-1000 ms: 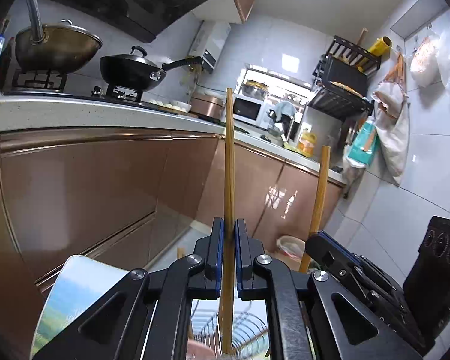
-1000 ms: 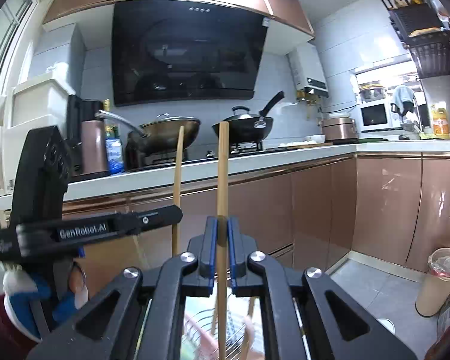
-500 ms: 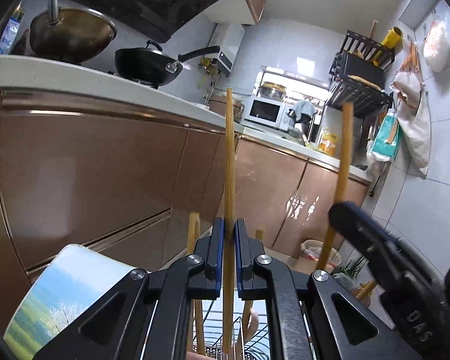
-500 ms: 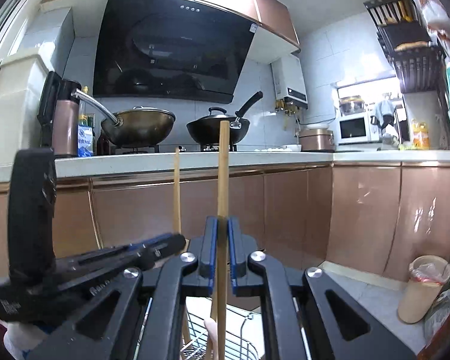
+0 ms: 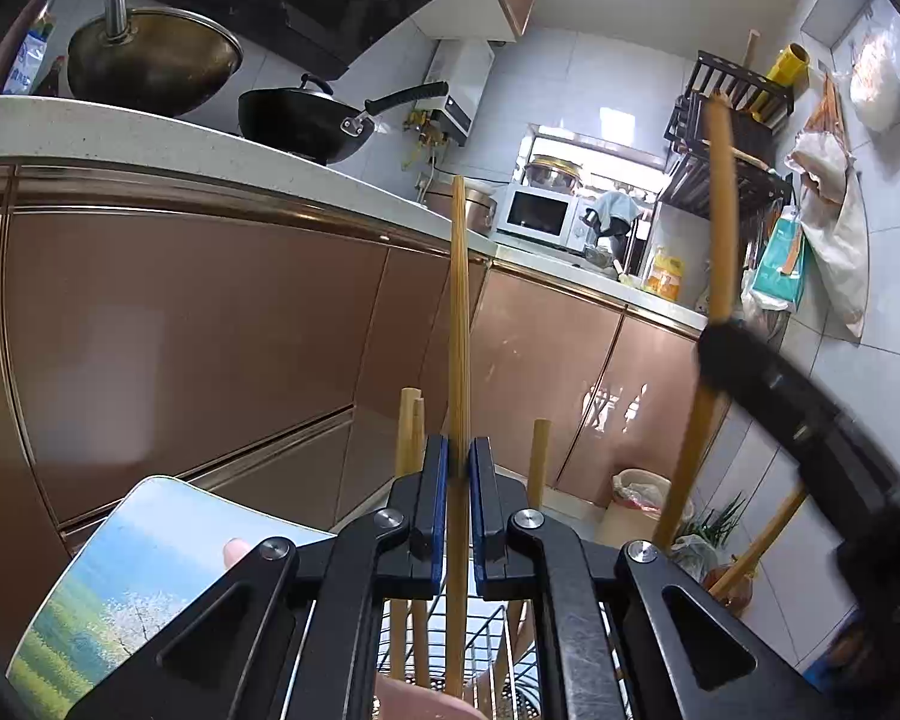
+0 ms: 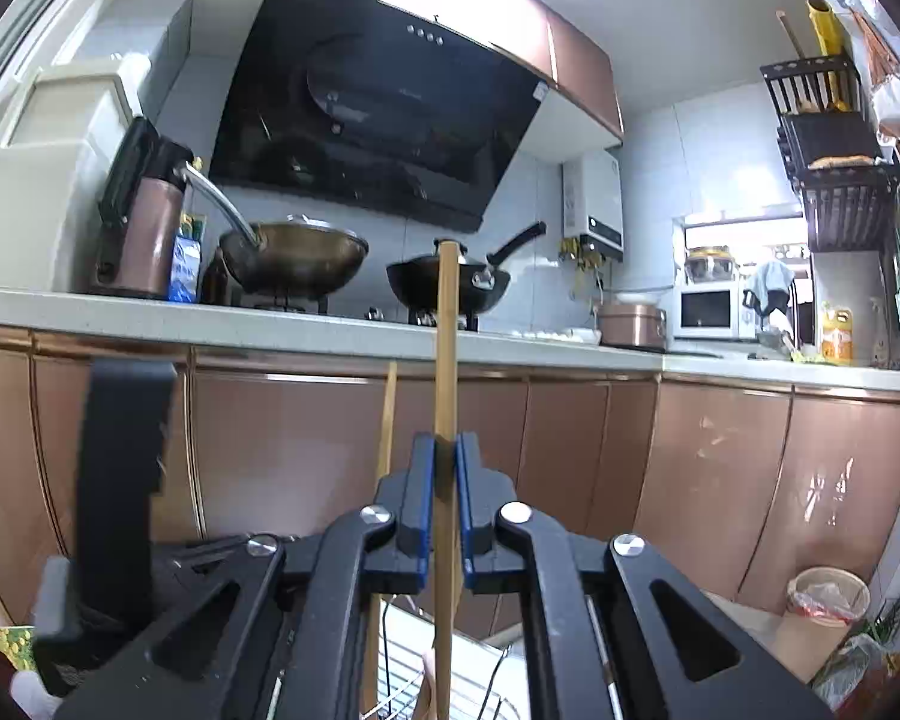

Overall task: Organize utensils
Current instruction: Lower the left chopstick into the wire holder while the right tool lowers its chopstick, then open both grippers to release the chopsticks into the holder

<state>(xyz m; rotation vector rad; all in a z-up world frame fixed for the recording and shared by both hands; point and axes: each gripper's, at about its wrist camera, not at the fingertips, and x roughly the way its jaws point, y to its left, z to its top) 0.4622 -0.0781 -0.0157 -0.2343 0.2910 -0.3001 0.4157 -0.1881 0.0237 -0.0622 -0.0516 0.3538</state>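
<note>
the left gripper (image 5: 459, 468) has its blue pads pressed tight on an upright wooden chopstick (image 5: 459, 312), whose lower end reaches down into a wire rack (image 5: 486, 630) among other chopsticks (image 5: 408, 438) standing there. a picture-printed board (image 5: 120, 576) lies left of it. the right gripper (image 6: 444, 468) is likewise clamped on its own upright chopstick (image 6: 447, 348), above the wire rack (image 6: 402, 684), facing the brown cabinets (image 6: 720, 468).

chopstick (image 5: 459, 330) upright above wire basket (image 5: 486, 642)
</note>
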